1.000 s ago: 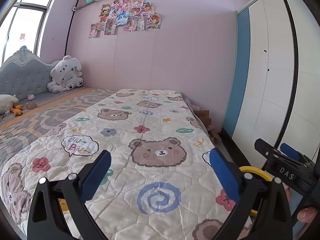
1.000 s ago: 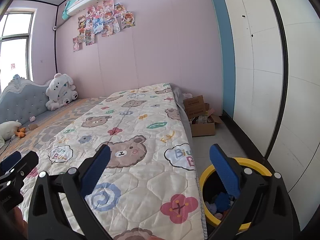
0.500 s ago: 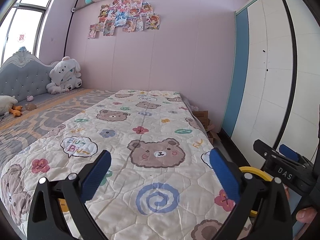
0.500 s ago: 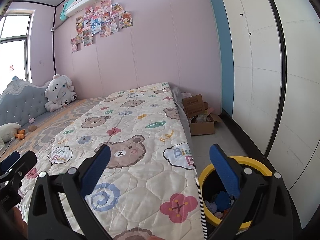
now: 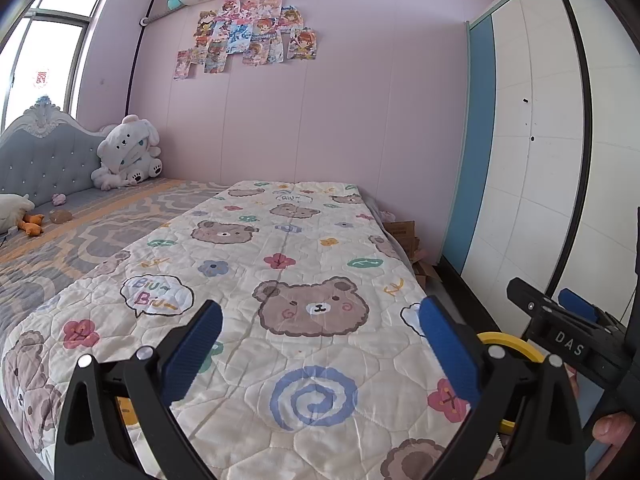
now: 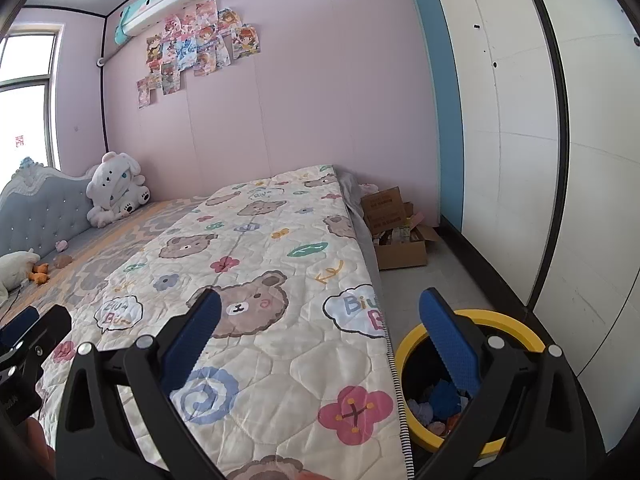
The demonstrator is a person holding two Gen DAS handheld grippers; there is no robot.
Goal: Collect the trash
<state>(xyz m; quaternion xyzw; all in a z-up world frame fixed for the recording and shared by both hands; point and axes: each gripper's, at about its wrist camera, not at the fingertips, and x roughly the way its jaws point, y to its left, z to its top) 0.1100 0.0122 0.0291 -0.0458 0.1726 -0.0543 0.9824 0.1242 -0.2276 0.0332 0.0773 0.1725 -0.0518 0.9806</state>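
Note:
A yellow-rimmed trash bin (image 6: pixel 520 326) stands on the floor beside the bed's right edge, with crumpled blue and pale scraps (image 6: pixel 440 400) inside. Its rim (image 5: pixel 510 342) peeks out behind my left gripper's right finger. My left gripper (image 5: pixel 320 344) hangs open over the bear-print quilt (image 5: pixel 280 280), holding nothing. Nothing sits in my right gripper (image 6: pixel 320 340) either; it is open above the quilt's right edge (image 6: pixel 320 280), its right finger over the bin. The right gripper's body (image 5: pixel 572 340) shows at the left wrist view's right side. No loose trash shows on the quilt.
A white plush (image 5: pixel 128 156), a small brown lump (image 5: pixel 61 216) and an orange toy (image 5: pixel 32 226) lie near the grey headboard (image 5: pixel 44 160). An open cardboard box (image 6: pixel 394 232) sits on the floor by the far wall. White wardrobe doors (image 6: pixel 520 120) line the right side.
Both grippers have tipped slightly, so the room sits a little lower in view. Both stay open and the quilt and bin are unchanged.

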